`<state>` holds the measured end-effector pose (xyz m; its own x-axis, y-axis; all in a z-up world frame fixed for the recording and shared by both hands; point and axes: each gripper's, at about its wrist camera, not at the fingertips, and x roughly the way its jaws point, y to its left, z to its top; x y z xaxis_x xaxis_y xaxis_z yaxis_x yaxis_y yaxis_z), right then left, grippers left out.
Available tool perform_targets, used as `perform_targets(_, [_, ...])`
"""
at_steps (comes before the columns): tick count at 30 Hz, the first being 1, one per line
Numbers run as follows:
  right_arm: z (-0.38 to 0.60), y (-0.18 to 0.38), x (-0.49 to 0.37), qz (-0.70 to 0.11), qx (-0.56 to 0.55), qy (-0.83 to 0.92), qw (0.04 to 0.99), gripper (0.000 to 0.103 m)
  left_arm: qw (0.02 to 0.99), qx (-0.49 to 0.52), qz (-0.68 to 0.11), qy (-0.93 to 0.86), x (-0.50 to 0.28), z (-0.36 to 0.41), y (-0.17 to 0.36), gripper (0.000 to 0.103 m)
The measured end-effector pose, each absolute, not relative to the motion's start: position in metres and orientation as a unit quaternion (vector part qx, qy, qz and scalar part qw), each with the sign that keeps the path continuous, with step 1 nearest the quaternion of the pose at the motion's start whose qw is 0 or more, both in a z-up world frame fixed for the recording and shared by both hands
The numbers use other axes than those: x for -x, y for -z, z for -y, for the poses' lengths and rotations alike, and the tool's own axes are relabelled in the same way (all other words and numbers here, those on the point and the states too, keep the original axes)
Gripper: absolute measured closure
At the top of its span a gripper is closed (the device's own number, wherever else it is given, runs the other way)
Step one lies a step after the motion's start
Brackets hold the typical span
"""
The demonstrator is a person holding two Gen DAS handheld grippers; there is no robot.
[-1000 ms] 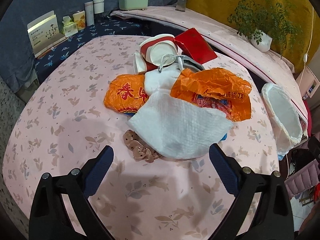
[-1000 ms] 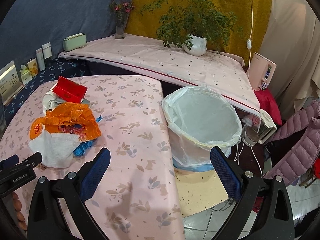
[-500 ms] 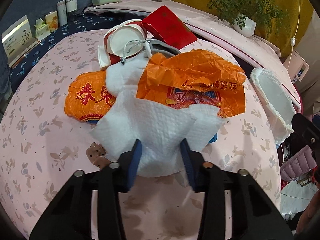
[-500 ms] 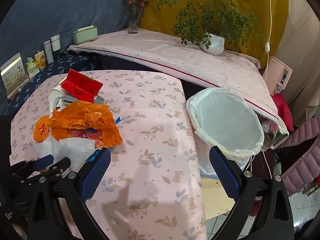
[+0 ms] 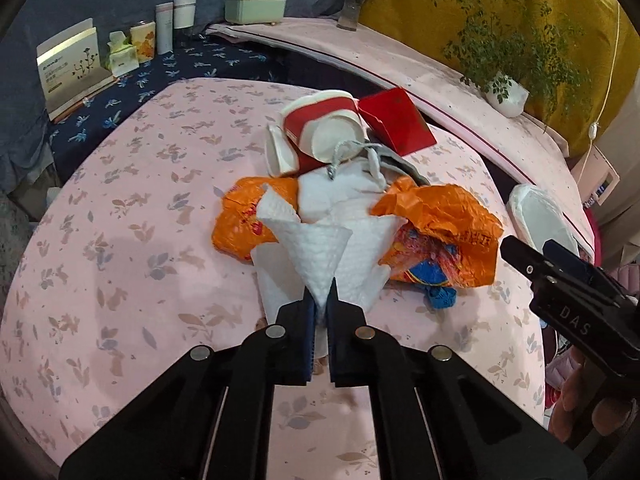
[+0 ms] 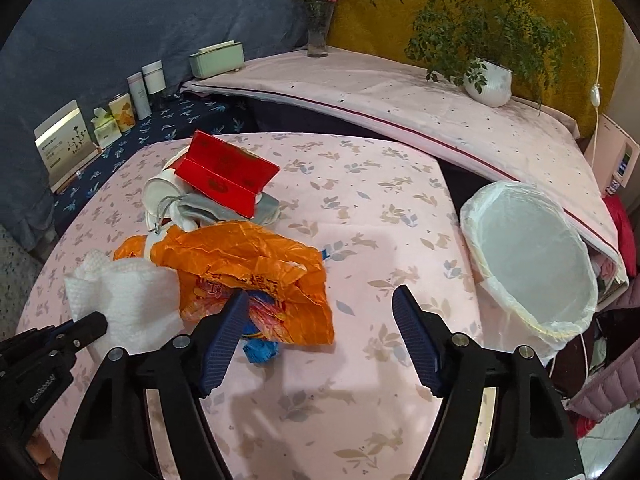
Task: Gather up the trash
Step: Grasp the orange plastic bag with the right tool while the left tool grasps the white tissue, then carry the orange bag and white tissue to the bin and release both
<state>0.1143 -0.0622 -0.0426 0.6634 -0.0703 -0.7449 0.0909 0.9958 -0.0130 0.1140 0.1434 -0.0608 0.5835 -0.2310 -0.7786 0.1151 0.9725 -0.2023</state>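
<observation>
A heap of trash lies on the pink flowered table (image 6: 360, 200). My left gripper (image 5: 319, 300) is shut on the near edge of a white paper towel (image 5: 320, 252), pulling it up into a cone. It also shows at the lower left of the right wrist view, left gripper (image 6: 92, 324). An orange plastic bag (image 6: 248, 264) lies beside the towel, over a blue wrapper (image 6: 260, 350). My right gripper (image 6: 320, 300) hovers at the bag's near right corner with its jaws closing. The corner sits between them, and the pads do not press it.
A red box (image 6: 224, 172), paper cups (image 5: 324, 136) and a grey drawstring pouch (image 6: 208, 208) lie at the back of the heap. A bin with a white liner (image 6: 532, 264) stands off the table's right edge. Boxes and jars line the shelf (image 5: 120, 52) on the left.
My left gripper moved onto the paper towel, closed on its edge and lifted it. My right gripper swung left from the bin to the orange bag, and its jaws narrowed.
</observation>
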Motion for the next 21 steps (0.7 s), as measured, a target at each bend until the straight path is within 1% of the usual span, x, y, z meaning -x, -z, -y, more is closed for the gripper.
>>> perform_targets(5, [0.056, 0.061, -0.137, -0.42, -0.015, 0.024, 0.907, 0.035, 0.888, 0.072, -0.446, 0.083, -0.123, -0.156, 0.06, 0.099])
perform_targets(6, [0.054, 0.065, -0.141, -0.423, -0.013, 0.021, 0.906, 0.038, 0.888, 0.071, -0.447, 0.082, -0.125, -0.156, 0.059, 0.099])
perform_targets(7, [0.053, 0.069, -0.144, -0.427, -0.011, 0.02, 0.904, 0.045, 0.888, 0.071, -0.446, 0.082, -0.126, -0.155, 0.059, 0.099])
perform_targets(8, [0.052, 0.071, -0.147, -0.431, -0.009, 0.019, 0.902, 0.05, 0.888, 0.07, -0.447, 0.081, -0.127, -0.155, 0.059, 0.099])
perform_targets(9, [0.052, 0.074, -0.148, -0.435, -0.01, 0.016, 0.9, 0.062, 0.888, 0.07, -0.448, 0.082, -0.128, -0.154, 0.059, 0.099])
perform_targets(10, [0.052, 0.076, -0.149, -0.439, -0.011, 0.015, 0.898, 0.068, 0.888, 0.07, -0.447, 0.082, -0.129, -0.154, 0.058, 0.099])
perform_targets(11, [0.052, 0.076, -0.149, -0.44, -0.014, 0.012, 0.898, 0.07, 0.888, 0.07, -0.446, 0.084, -0.129, -0.154, 0.057, 0.099])
perform_targets(12, [0.052, 0.075, -0.148, -0.438, -0.016, 0.009, 0.899, 0.076, 0.889, 0.068, -0.445, 0.086, -0.129, -0.152, 0.055, 0.099])
perform_targets(13, [0.053, 0.073, -0.147, -0.436, -0.017, 0.008, 0.9, 0.084, 0.89, 0.067, -0.443, 0.087, -0.13, -0.15, 0.054, 0.099])
perform_targets(21, [0.068, 0.038, -0.124, -0.395, -0.002, 0.039, 0.918, 0.086, 0.896, 0.064, -0.426, 0.108, -0.127, -0.13, 0.032, 0.099])
